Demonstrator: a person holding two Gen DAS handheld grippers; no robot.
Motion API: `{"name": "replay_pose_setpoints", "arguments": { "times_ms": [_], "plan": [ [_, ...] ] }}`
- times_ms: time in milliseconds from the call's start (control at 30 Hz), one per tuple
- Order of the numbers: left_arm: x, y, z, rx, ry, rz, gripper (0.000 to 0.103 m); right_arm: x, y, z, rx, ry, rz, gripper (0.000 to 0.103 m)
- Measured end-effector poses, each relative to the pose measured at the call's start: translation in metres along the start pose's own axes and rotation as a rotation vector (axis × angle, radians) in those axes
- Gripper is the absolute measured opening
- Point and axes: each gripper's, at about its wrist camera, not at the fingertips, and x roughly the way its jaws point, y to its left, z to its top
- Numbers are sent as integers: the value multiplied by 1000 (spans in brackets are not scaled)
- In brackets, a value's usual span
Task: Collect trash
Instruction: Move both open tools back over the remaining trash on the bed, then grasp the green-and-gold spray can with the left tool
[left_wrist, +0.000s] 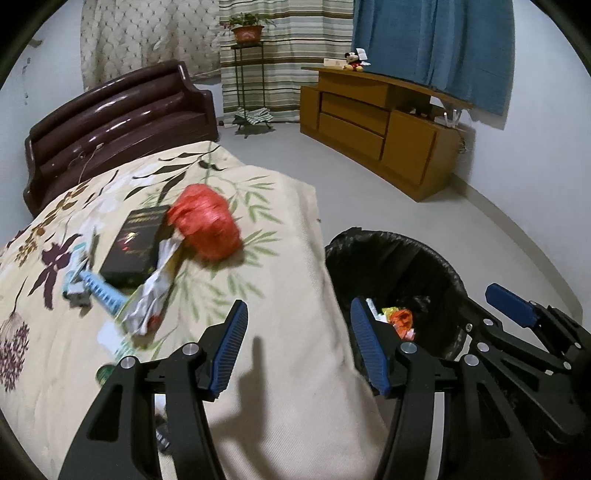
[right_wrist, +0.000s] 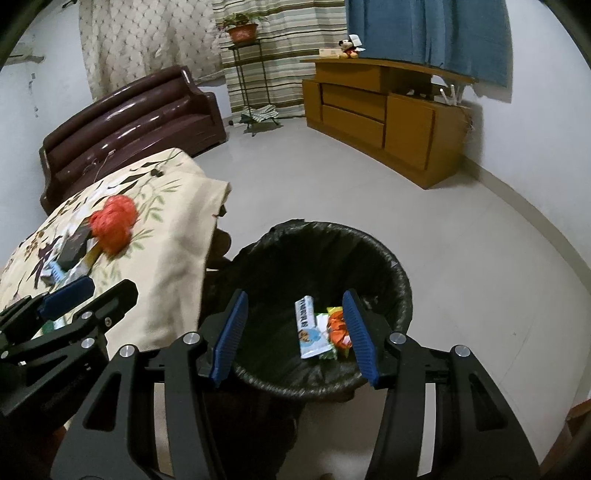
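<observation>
Trash on bedspread (left_wrist: 295, 332): red crumpled plastic bag (left_wrist: 207, 225), light, soft, pinch any fold; foil wrapper (left_wrist: 155, 291) flimsy. Left gripper (left_wrist: 299, 343), right gripper (right_wrist: 295, 332) both part-open, empty; bin (right_wrist: 402, 280) alongside.

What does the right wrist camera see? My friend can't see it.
The open, empty right gripper hangs over a black-lined trash bin holding wrappers. Left of it, a red bag lies on a floral bedspread.

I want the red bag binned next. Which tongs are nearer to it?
Left. The left tongs hang open over the bedspread, short of the red bag. The right tongs are off the bed, open over the trash bin.
</observation>
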Motion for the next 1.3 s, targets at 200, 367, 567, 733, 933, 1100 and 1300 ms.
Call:
{"name": "replay_pose_setpoints", "arguments": {
  "times_ms": [200, 367, 567, 733, 933, 1100, 1300],
  "plan": [
    [-16, 13, -15, -18, -6, 34, 57, -17, 13, -7, -19, -6, 26, 52],
    [-24, 27, -26, -43, -8, 73, 57, -30, 22, -12, -39, -17, 43, 52],
    [-33, 48, -42, -85, -6, 126, 57, -40, 31, -16, -54, -20, 68, 53],
    [-35, 64, -53, -105, 4, 155, 60, -44, 40, -19, -72, -20, 78, 53],
    [-36, 87, -67, -131, 25, 173, 60, -46, 51, -23, -99, -16, 80, 53],
    [-35, 105, -74, -161, 38, 186, 60, -44, 59, -28, -117, -5, 80, 53],
    [-33, 115, -77, -179, 45, 184, 60, -40, 65, -30, -127, 9, 80, 53]
  ]
}}
